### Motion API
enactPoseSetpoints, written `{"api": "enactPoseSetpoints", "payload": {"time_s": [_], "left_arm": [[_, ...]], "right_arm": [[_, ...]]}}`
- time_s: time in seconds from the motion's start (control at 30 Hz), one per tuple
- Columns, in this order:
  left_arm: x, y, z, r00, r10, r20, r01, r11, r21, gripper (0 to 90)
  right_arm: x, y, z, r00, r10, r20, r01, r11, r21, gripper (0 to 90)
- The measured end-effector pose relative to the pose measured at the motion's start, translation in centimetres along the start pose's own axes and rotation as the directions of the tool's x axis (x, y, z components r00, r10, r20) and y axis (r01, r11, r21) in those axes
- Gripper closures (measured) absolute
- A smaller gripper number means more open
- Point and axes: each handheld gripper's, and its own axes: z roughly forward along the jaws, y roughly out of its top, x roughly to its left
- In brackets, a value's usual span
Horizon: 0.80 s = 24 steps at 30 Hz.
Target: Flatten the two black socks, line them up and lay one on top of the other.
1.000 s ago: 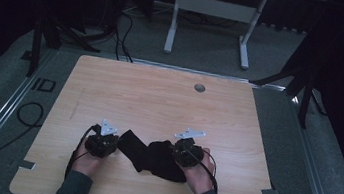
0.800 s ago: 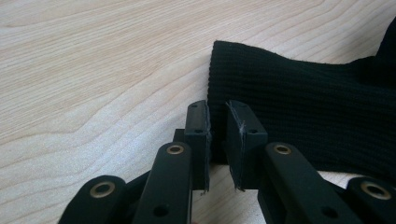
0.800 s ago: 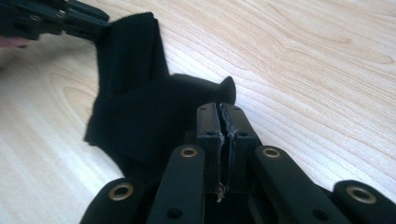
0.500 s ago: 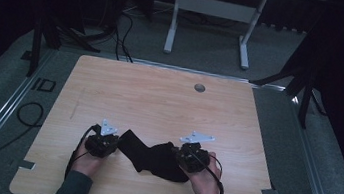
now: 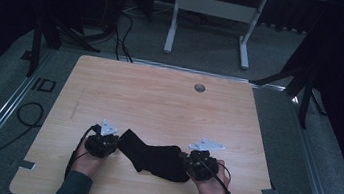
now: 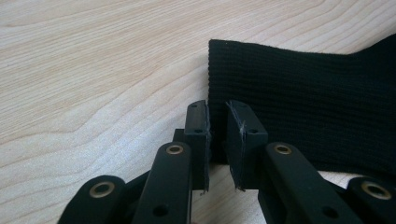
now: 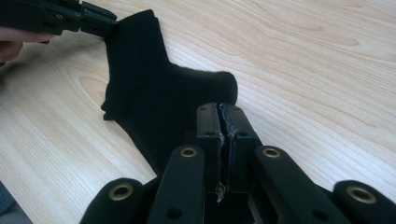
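Two grippers at work: my right gripper [image 7: 219, 112] has its jaws pressed together, pinching the toe end of the black sock [image 7: 154, 107]. My left gripper [image 6: 217, 123] sits at the cuff edge, jaws a little apart with the fabric's edge between them, whether it's gripped I cannot tell. Between them the sock [image 5: 154, 158] lies flat on the wooden table [image 5: 159, 100], near its front edge.

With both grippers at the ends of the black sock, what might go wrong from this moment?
1. The left gripper has a small gap between its jaws at the cuff edge of the black sock, so the cuff may slip out if pulled.
2. The right gripper looks shut on the toe end; pulling apart could stretch the knit.
3. The sock lies near the table's front edge and might slide off.
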Motion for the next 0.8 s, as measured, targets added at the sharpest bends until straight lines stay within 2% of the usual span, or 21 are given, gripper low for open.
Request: {"api": "enactPoseSetpoints", "payload": {"time_s": [0.2, 0.4, 0.6, 0.8], "left_arm": [[0.0, 0.0, 0.0, 1.0, 0.0, 0.002, 0.0, 1.0, -0.001, 79.4], [-0.2, -0.1, -0.1, 0.9999, 0.0, 0.017, 0.0, 1.0, 0.0, 79.0], [-0.4, -0.1, -0.1, 0.9996, 0.003, 0.028, -0.003, 1.0, 0.0, 78.7], [-0.6, -0.2, -0.1, 0.9993, 0.007, 0.038, -0.007, 1.0, 0.002, 77.9]], "right_arm": [[-0.6, -1.2, -0.1, 0.9996, 0.025, 0.011, -0.025, 0.999, 0.022, 86.1], [-1.6, -3.7, 1.8, 0.9986, 0.044, 0.03, -0.047, 0.994, 0.095, 86.1], [-1.9, -5.0, 3.5, 0.997, 0.011, 0.077, -0.023, 0.987, 0.161, 85.5], [-2.5, -4.9, 4.1, 0.9943, 0.004, 0.107, -0.021, 0.987, 0.161, 84.0]]}}
